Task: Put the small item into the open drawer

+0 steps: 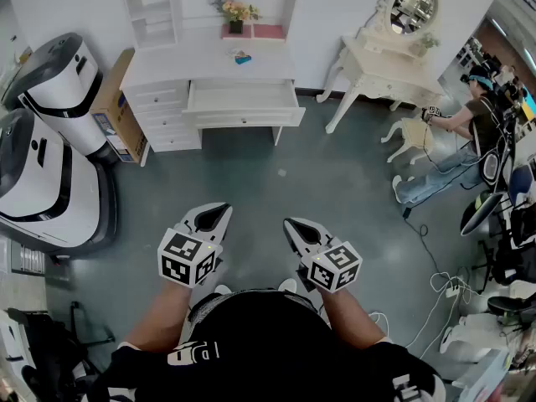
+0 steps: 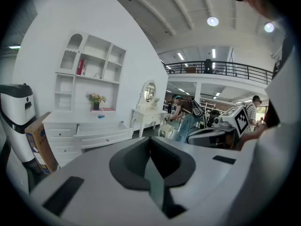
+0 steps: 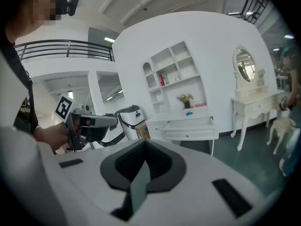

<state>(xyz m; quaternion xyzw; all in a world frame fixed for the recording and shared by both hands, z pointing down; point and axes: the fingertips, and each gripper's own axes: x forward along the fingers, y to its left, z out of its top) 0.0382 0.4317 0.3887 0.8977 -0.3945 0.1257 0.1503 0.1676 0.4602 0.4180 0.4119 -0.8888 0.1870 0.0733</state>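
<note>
- Two grippers sit low in front of the person, side by side and apart. The left gripper [image 1: 223,209] and the right gripper [image 1: 289,223] both tip slightly downward over the grey floor [image 1: 335,182].
- Left gripper: its jaws are pressed together with nothing between them.
- Right gripper: its jaws are likewise closed tight and empty.
- The small item [image 1: 242,58], blue, lies on top of the white desk [image 1: 184,67]. It is well ahead of both grippers and far from either one's jaws.
- The open drawer [image 1: 243,117] is pulled out from the desk front. It lies straight ahead of the grippers, between them and the small item, and its inside shows white.
- A flower pot [image 1: 236,15] stands just beyond the small item, against the back of the desk's shelf unit.
- Ahead and to the left of the left gripper, a cardboard box [image 1: 117,107] leans at the desk's side. White-and-black machines [image 1: 54,78] stand further left.
- Ahead and to the right of the right gripper stands a white dressing table [image 1: 377,61] with an oval mirror [image 1: 412,7]. Another person [image 1: 473,124] is beside it, near a white stool [image 1: 410,136].
- Each gripper's own view shows the other gripper at its side, with the marker cube visible.
</note>
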